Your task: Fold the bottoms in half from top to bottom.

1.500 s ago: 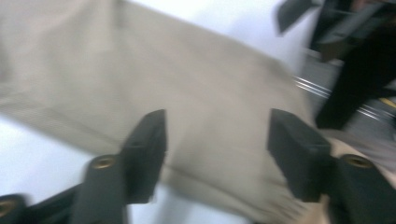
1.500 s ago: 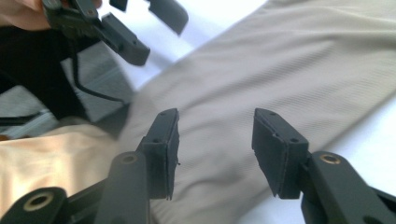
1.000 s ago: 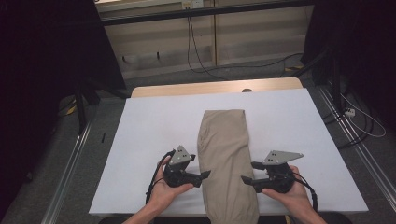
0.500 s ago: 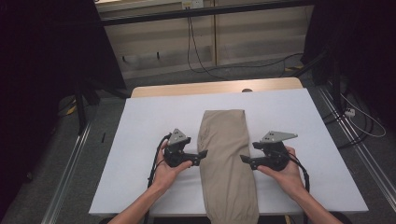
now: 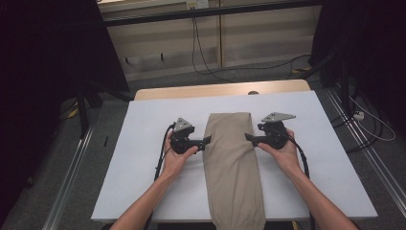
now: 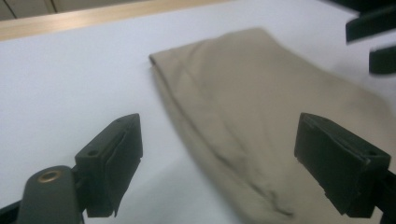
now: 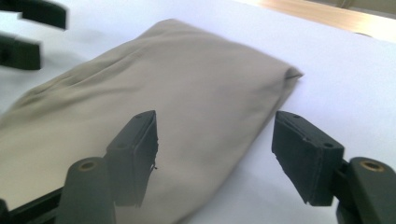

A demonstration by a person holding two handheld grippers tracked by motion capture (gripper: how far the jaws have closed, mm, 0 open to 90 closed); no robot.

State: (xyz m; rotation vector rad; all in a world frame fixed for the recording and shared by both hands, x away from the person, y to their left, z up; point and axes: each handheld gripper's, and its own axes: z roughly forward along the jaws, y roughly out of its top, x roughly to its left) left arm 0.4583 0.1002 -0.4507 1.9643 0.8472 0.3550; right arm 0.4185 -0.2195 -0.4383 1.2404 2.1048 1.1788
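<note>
**Inspector:** Status of the folded khaki garment (image 5: 233,167)?

**Assistant:** It lies lengthwise down the centre of the high view on the white counter (image 5: 143,143), its near end hanging over the bottom edge. Its far end sits squared off just above frame centre. No visible shift from the earlier frames.

**Inspector:** And the claws?

**Assistant:** That is what has changed. A second ago both sat low in the frame, flanking the cloth's lower half. They have since travelled up the frame and now flank its upper part. The left claw (image 5: 207,141) touches or nearly touches the left edge; the right claw (image 5: 248,138) does likewise at the right edge.

**Inspector:** Jaw state?

**Assistant:** Both spread wide, holding nothing. In the left gripper view the left claw (image 6: 219,163) straddles the cloth's side edge; in the right gripper view the right claw (image 7: 215,158) does the same.

**Inspector:** Meaning for the work?

**Assistant:** In my judgement, the reach is nearly finished and a two-sided pinch on the edges comes next, probably for another fold. No grip is made yet.
</note>
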